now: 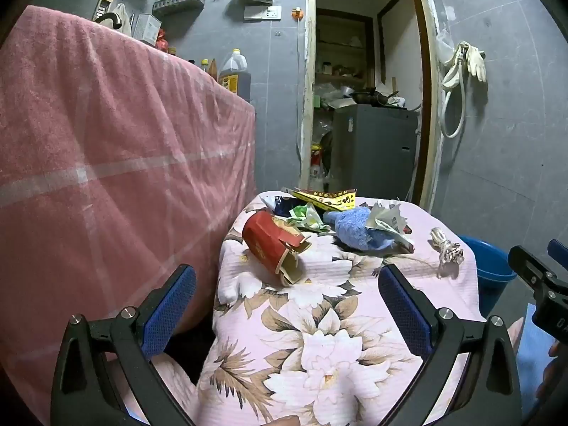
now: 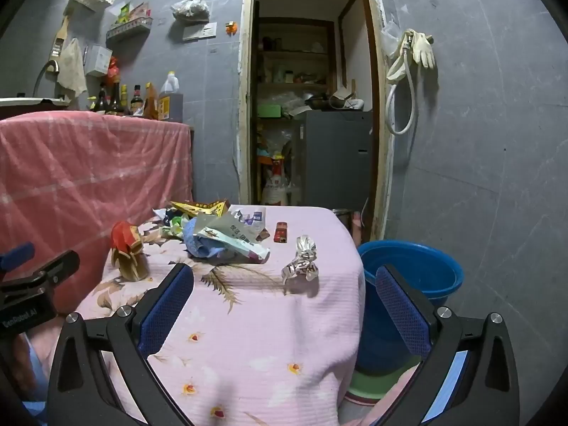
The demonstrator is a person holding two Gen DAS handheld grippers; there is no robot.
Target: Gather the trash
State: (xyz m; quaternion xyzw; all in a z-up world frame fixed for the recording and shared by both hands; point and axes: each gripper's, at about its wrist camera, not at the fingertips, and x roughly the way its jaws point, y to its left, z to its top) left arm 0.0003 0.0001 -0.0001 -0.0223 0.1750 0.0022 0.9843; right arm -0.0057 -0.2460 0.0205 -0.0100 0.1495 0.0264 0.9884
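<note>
The left gripper point(image 1: 287, 305) is spread wide with nothing between its blue pads, held over the near part of a small table point(image 1: 319, 348) draped in a pink flowered cloth. The right gripper point(image 2: 284, 305) is likewise wide open and empty, over the table's near right edge, with a blue tub point(image 2: 419, 269) on the floor just beyond its right finger.

The trash lies on the far half of the table. A crushed red carton point(image 1: 275, 248) sits at the left, on its side. Behind it are a yellow wrapper point(image 1: 326, 198) and green wrappers point(image 1: 305, 218), touching a blue cloth point(image 1: 355, 229) with a torn white packet point(image 2: 234, 238) lying over it. A small red box point(image 2: 280, 236) sits apart to the right, and a crumpled clear wrapper point(image 2: 301, 259) lies nearest the right edge.

A pink towel point(image 1: 106, 142) hangs over a counter at left
</note>
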